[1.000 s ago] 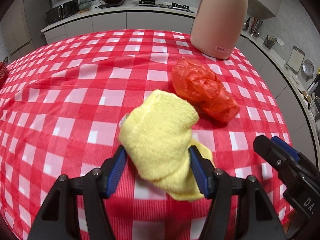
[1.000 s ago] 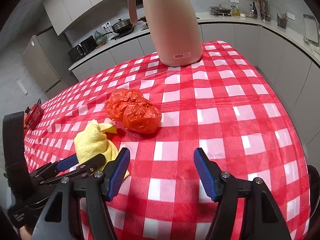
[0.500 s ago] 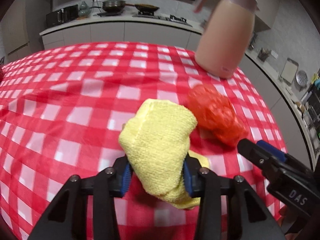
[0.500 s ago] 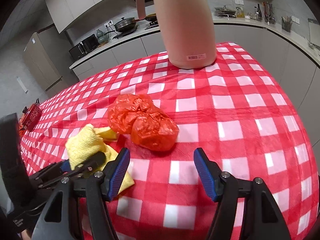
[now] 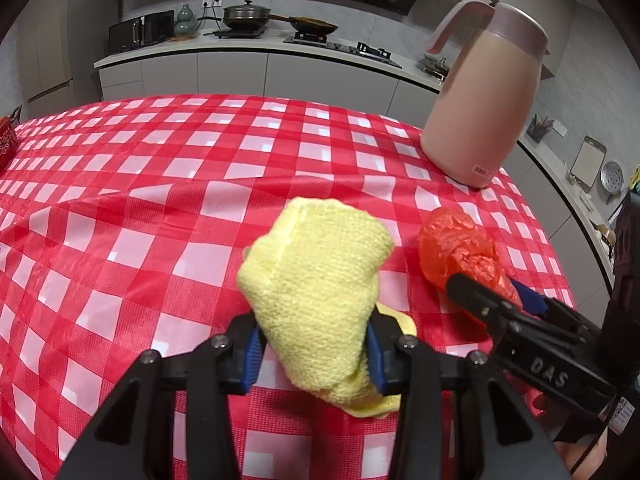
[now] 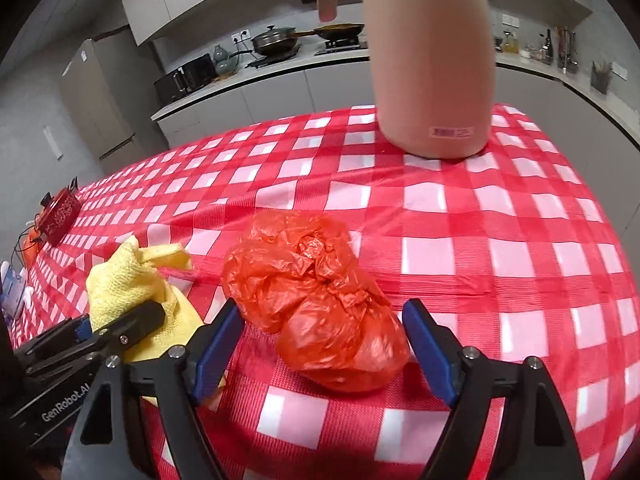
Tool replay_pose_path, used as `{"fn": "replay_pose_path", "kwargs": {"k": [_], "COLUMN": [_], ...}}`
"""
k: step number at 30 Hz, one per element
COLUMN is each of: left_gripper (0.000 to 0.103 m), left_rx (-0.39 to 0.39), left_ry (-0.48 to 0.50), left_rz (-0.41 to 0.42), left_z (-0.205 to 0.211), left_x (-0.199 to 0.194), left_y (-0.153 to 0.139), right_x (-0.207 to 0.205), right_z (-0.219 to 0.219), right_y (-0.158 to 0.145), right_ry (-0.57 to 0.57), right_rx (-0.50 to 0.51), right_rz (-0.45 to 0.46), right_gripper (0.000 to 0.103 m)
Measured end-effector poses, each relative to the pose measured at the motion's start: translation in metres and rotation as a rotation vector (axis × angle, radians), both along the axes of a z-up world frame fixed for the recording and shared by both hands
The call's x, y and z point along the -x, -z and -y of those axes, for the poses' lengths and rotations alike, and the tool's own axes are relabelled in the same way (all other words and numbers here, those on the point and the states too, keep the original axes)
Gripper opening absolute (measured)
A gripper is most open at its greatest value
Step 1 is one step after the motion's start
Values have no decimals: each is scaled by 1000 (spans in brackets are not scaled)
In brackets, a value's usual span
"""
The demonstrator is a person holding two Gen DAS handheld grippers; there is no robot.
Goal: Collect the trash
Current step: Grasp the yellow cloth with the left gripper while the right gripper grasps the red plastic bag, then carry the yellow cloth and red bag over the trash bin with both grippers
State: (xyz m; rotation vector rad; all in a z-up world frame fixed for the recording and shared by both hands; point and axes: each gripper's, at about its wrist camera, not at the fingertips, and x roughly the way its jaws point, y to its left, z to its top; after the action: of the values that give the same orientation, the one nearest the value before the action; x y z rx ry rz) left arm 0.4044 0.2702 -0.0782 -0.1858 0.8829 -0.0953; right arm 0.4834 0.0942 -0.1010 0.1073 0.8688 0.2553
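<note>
My left gripper (image 5: pixel 314 354) is shut on a yellow cloth (image 5: pixel 316 280), which bulges up between its blue pads and hangs down to the red checked tablecloth (image 5: pixel 160 200). A crumpled red plastic bag (image 6: pixel 320 304) lies on the cloth just right of it. My right gripper (image 6: pixel 324 348) is open, its two blue pads on either side of the bag's near end, apart from it. In the left wrist view the bag (image 5: pixel 456 248) shows behind the right gripper's fingers (image 5: pixel 480 304). The yellow cloth (image 6: pixel 132 284) also shows in the right wrist view.
A tall pink thermos jug (image 5: pixel 484 92) stands at the table's far right, close behind the bag. A red tin (image 6: pixel 60 210) sits at the far left edge. The table's right edge drops off near the bag. Kitchen counters run behind.
My left gripper closed on the yellow cloth and lifted it slightly. My right gripper moved forward to the red bag until its open fingers straddle it.
</note>
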Motion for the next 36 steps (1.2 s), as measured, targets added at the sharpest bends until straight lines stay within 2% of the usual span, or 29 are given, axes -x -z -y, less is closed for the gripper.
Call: {"fn": "replay_pose_path", "kwargs": {"k": [2,7,23,36], "left_gripper": [43,43,43,43], "left_rx": [-1,5,-12,-19], "left_ry": [1,1,7,33], "left_rz": [1,5,24,33], "left_z": [0,1,31,94], "left_x": [1,4,39,92], "left_y": [0,-3,-20,-36], "right_x": [-2,3,55,123], "right_z": [2,7,33,98], "right_y": [4,3,-21,-37], "right_ry": [-3,0,-4,-3], "right_rx": [-24,-49,-83,-108], "right_rz": [-19,-25,-12,-14], "right_gripper": [50,40,39,39]}}
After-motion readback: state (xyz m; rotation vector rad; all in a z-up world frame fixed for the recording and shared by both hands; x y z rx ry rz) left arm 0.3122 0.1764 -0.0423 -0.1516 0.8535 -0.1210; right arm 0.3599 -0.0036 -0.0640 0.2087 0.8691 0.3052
